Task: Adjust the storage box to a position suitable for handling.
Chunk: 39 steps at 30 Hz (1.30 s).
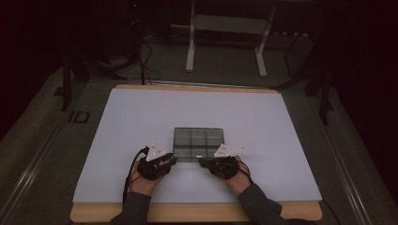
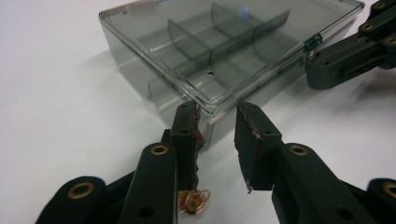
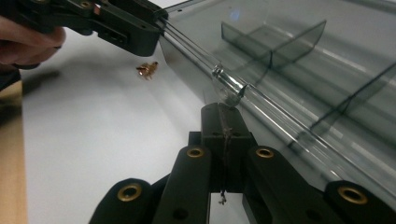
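Both grippers at the near edge of the smoked divider box (image 1: 198,142).
Left gripper (image 2: 217,122): jaws apart, box corner just ahead. Right gripper (image 3: 225,122): jaws together, apparently touching the latch (image 3: 229,88).

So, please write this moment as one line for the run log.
box: clear, divided, lid down, on white table | left gripper: open at box's front corner | right gripper: shut at front latch | copper coil: loose on table

The high view looks forward and down from above the person's side, taking in the whole table (image 1: 141,117). Each gripper view sits low and close, looking along its own jaws. All three share the clear compartment box (image 1: 198,143) (image 2: 224,51) (image 3: 303,79).
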Tool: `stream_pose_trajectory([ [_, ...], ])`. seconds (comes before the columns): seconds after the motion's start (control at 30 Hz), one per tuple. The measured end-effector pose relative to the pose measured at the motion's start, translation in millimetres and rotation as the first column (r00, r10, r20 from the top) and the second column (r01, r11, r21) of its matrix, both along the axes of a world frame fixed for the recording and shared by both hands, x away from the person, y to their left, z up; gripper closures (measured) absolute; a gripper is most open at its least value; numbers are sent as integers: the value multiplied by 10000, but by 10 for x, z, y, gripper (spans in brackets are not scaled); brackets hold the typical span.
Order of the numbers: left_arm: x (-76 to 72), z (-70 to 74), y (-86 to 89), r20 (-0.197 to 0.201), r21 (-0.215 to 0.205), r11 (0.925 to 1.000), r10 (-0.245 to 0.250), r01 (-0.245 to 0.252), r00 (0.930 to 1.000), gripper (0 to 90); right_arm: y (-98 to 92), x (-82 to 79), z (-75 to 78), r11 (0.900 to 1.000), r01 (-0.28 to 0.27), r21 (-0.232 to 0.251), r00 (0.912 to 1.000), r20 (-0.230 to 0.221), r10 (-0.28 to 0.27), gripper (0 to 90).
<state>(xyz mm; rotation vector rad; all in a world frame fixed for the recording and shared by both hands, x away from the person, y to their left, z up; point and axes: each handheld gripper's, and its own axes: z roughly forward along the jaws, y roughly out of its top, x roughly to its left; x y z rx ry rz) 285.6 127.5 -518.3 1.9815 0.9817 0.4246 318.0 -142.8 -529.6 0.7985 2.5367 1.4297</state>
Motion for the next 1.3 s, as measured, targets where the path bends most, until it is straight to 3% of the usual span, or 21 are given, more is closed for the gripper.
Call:
stream_pose_trajectory([
  [0.47,-5,10,12,211,94,9999,80,-82,9997,703,-16,3,15,10000,58,57,10000,49,-58,900],
  [0.73,34,52,43,664,262,9997,-36,19,9978,701,-35,14,72,9997,122,221,9998,172,-126,900],
  [0.93,79,64,5,995,749,9972,-101,27,9950,685,-64,32,106,9993,222,299,9995,236,-229,900],
  [1.3,163,152,27,1390,811,9966,6,-120,9903,668,-100,45,139,9991,336,239,9988,358,-345,900],
])
